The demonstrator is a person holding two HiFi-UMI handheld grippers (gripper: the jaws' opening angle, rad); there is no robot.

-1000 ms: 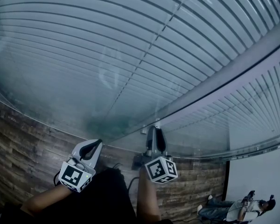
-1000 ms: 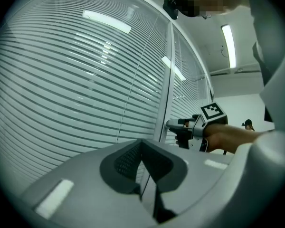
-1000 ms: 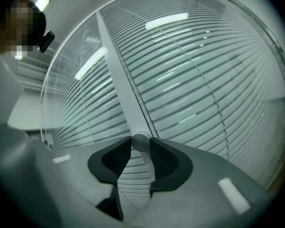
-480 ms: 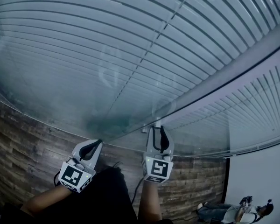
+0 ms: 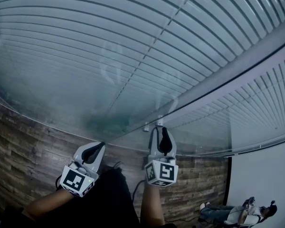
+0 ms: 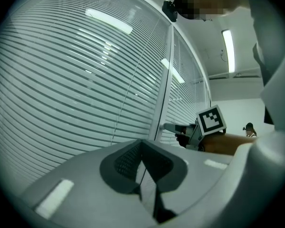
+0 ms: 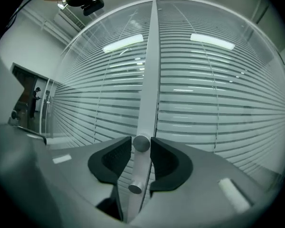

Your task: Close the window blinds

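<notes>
While the left gripper is held just short of the glass with its jaws pressed together on nothing, the right gripper has its two pads clamped on a small round metal knob. A second knob of the same kind sits just below the first, outside the pads, so there are two knobs, one above the other. Both are mounted on the pale upright post that divides the glazing.

Behind the glass hang the window blinds, one set on each side of the post, two sets in all. Their slats run level from side to side, with the long axis crossing the post at right angles. In the set to the right, thin dark gaps show between the slats.

Below the glass lies a wood-plank floor. Far off at the lower right of the head view, beside a white wall, one person is low on the floor.
</notes>
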